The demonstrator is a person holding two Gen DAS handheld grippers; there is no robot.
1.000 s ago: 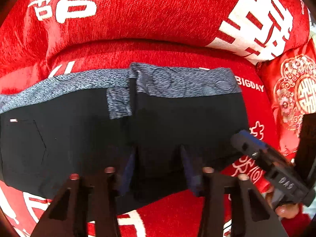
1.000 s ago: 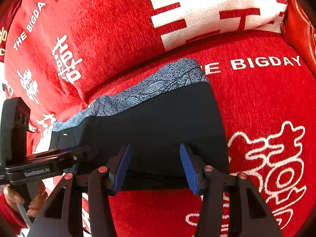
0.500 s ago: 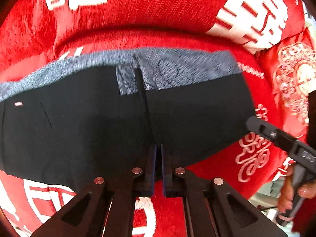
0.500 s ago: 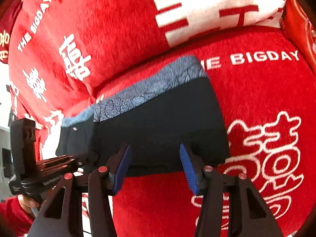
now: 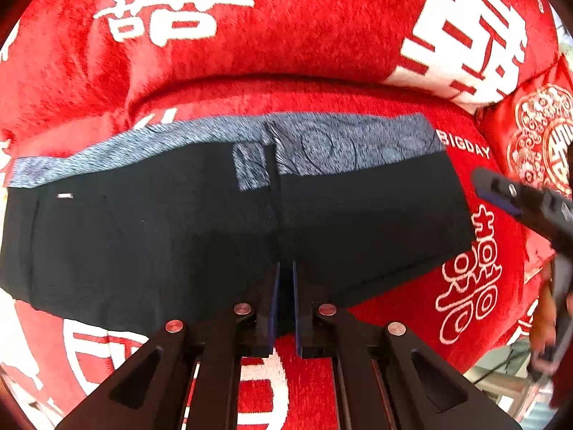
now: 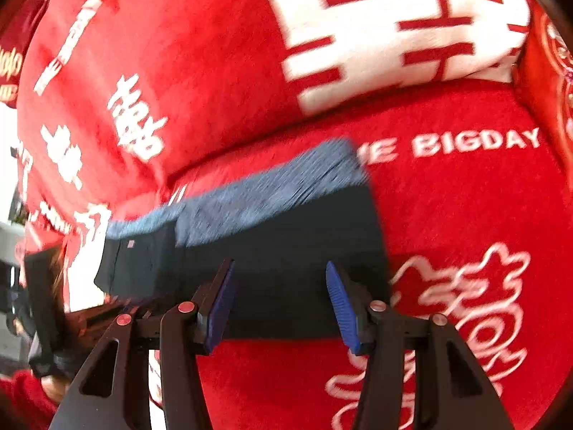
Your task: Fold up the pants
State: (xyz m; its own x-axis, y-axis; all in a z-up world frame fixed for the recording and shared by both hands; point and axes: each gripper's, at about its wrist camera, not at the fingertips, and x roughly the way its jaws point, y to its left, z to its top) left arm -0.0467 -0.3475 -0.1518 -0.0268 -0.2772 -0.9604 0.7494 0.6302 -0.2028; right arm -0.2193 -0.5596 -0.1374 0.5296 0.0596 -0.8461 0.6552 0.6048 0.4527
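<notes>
1. Left gripper [image 5: 284, 286], black with blue pads, is pinched together on the near hem of the black pants with a grey patterned waistband [image 5: 179, 229]; only a thin sliver of dark cloth shows between its pads.
2. Those pants lie flat on the red plush sofa cover with white characters [image 5: 494, 286], waistband at the far side; the left gripper grips them at the middle of the near edge, where a fold line [image 5: 275, 193] runs from hem to waistband.
3. To the right of the pants, off their right edge, the other black tool reaches in from the side.
4. Right gripper [image 6: 279, 304] has its blue-padded fingers spread wide, holding nothing, poised over the near hem of the pants [image 6: 286, 251] toward their right end.
5. Beyond the pants' right edge, white lettering "BIGDAY" [image 6: 476, 143] is printed on the cover.
6. Behind the pants rises a red back cushion [image 6: 215, 53] bearing large white characters.
</notes>
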